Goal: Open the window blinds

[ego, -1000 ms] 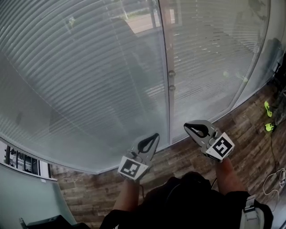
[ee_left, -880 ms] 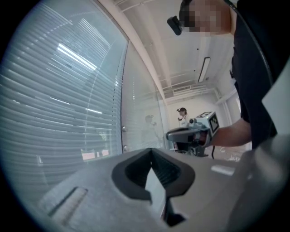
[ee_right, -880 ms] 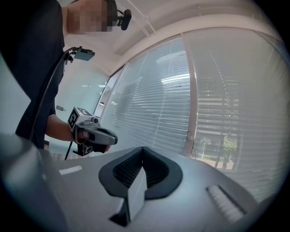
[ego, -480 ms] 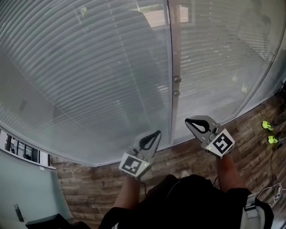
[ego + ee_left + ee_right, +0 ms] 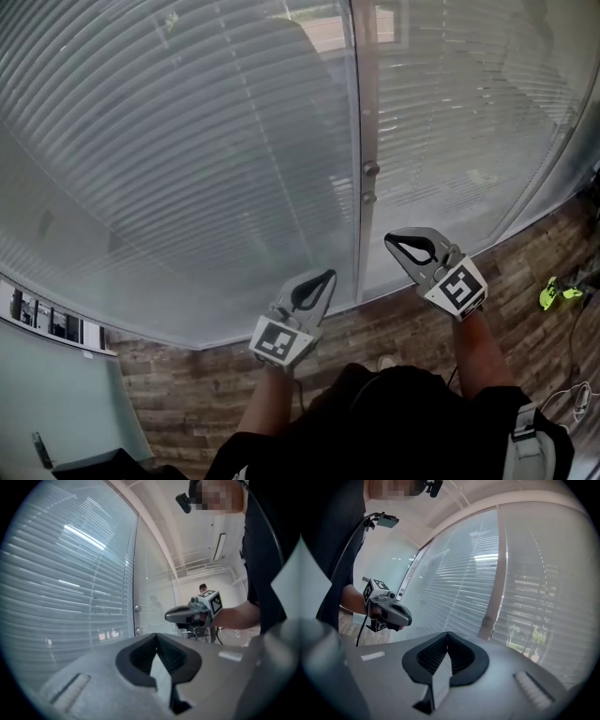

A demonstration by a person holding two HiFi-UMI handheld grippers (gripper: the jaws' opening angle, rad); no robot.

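Note:
Slatted window blinds (image 5: 187, 141) hang behind glass panels, their slats tilted nearly shut. A vertical frame post (image 5: 361, 112) between two panels carries two small round knobs (image 5: 371, 170). My left gripper (image 5: 323, 277) is shut and empty, held level in front of the glass, left of the post. My right gripper (image 5: 392, 240) is also shut and empty, just right of and below the knobs, apart from them. The left gripper view has its shut jaw tips (image 5: 157, 635), the blinds (image 5: 65, 578) and the right gripper (image 5: 187, 613). The right gripper view has its shut tips (image 5: 447, 633), the knob (image 5: 487, 619) and the left gripper (image 5: 391, 611).
Wood-plank floor (image 5: 394, 323) runs along the foot of the glass. A green object (image 5: 553, 293) and loose cables (image 5: 579, 398) lie on the floor at the right. A pale wall panel (image 5: 56, 403) stands at the lower left. A distant person (image 5: 202, 588) shows in the left gripper view.
Both grippers have moved closer to the glass, and the right one now sits nearer the knobs. Both jaws stayed shut.

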